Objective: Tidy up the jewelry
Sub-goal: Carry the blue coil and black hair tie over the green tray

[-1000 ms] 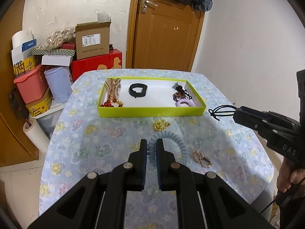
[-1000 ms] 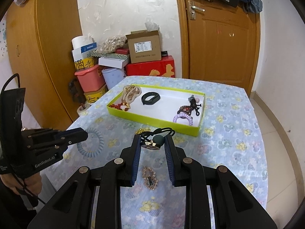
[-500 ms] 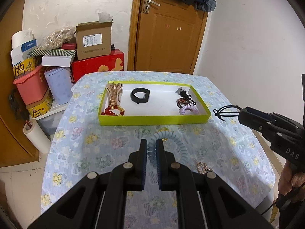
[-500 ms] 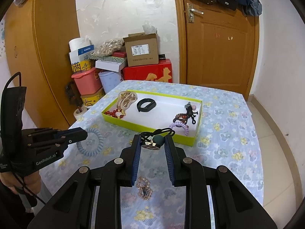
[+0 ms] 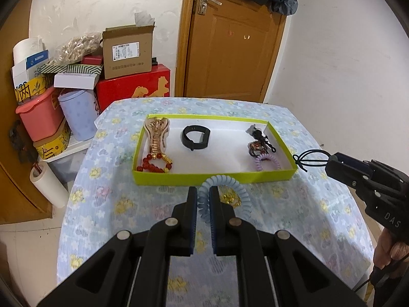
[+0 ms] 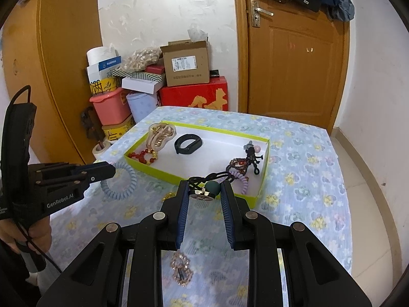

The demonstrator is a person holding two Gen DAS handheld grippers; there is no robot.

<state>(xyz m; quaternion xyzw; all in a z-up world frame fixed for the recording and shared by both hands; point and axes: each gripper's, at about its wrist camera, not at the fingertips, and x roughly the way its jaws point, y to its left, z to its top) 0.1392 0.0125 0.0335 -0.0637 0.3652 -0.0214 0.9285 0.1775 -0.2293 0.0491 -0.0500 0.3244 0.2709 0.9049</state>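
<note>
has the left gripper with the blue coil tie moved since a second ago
Yes. In the right wrist view the left gripper and its blue coil hair tie have risen and moved toward the green tray; the coil now nearly meets the tray's near wall.

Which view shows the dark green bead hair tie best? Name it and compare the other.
The right wrist view: the dark green bead hair tie sits close-up between the right gripper fingers, showing bead, metal disc and braided cord. The left wrist view shows only its black cord loops protruding from that gripper.

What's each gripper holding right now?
Left gripper: closed on the blue spiral hair tie.
Right gripper: closed on the black cord hair tie.
</note>
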